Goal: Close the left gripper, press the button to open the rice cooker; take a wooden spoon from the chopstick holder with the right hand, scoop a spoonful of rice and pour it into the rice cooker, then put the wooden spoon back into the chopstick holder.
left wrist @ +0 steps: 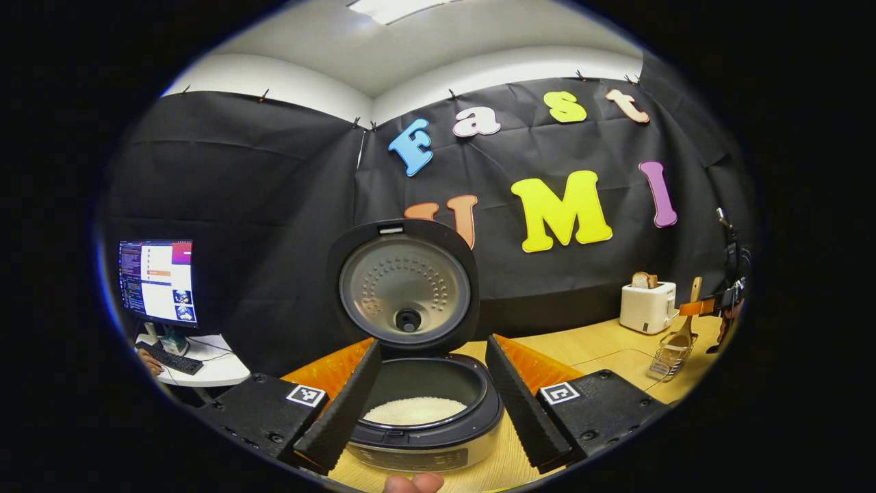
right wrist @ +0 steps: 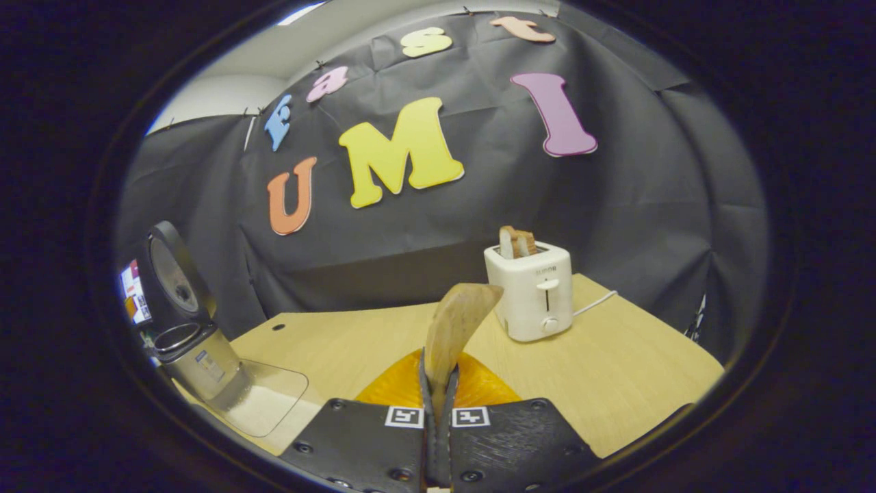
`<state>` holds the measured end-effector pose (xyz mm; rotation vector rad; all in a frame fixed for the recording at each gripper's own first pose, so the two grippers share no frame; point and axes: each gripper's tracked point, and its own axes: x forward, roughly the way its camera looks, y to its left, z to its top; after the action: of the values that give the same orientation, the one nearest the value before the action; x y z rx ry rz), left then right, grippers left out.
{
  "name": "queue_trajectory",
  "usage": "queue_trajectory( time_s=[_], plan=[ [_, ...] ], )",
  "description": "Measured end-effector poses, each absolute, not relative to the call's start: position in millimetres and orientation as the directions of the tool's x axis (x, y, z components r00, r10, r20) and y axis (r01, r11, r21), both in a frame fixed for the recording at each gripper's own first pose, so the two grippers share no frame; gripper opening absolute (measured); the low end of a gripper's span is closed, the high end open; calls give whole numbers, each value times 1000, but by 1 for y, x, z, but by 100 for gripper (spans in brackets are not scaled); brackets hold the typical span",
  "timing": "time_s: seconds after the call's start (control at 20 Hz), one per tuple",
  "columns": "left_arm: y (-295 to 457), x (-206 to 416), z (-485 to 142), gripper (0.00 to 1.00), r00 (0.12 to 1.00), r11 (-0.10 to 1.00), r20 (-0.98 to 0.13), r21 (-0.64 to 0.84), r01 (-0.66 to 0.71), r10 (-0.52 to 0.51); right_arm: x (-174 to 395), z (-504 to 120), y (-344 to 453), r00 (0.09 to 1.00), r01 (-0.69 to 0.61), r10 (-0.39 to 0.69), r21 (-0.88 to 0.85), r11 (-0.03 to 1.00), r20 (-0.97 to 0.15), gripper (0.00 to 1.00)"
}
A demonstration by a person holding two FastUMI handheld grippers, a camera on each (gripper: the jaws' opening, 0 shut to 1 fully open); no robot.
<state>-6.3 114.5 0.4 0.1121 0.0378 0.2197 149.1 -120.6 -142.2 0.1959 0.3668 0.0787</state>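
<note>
The rice cooker (left wrist: 424,438) stands just in front of my left gripper (left wrist: 432,346), lid (left wrist: 404,287) raised and white rice (left wrist: 414,411) lying in its pot. The left gripper's fingers are spread apart on either side of the pot and hold nothing. My right gripper (right wrist: 438,376) is shut on the wooden spoon (right wrist: 457,322), which sticks up and forward between its fingers. In the left gripper view, far right, the right gripper (left wrist: 715,306) holds the wooden spoon (left wrist: 684,332) at the wire chopstick holder (left wrist: 667,359); its lower end is in or just over the holder. The rice cooker (right wrist: 188,342) also stands at the far left.
A white toaster (right wrist: 534,294) with bread in it stands at the back of the wooden table (right wrist: 616,370). A clear container (right wrist: 263,404) with rice lies beside the cooker. Off the table's left, a monitor (left wrist: 157,281) and keyboard (left wrist: 171,357) sit on a white desk, with a hand there.
</note>
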Motion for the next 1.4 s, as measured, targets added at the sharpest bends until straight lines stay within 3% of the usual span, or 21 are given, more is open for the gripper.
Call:
queue_trajectory(
  time_s=[0.45, 0.85, 1.15, 1.4],
  plan=[
    [128, -11, 3, 98, 972, 966, -24, 115, -231, 235, 145, -72, -102, 973, -29, 58, 130, 991, -224, 0],
    [139, -18, 8, 98, 972, 964, -18, 130, -231, 235, 124, -16, 12, 961, -223, 237, 109, 969, -141, 2],
    [140, -23, 15, 98, 975, 968, -5, 125, -218, 221, 102, -57, 91, 910, -348, 354, 65, 935, -215, 0],
    [133, -22, 15, 98, 982, 976, -1, 112, -189, 190, 97, -103, 108, 909, -346, 308, -98, 933, -281, 0]
  ],
)
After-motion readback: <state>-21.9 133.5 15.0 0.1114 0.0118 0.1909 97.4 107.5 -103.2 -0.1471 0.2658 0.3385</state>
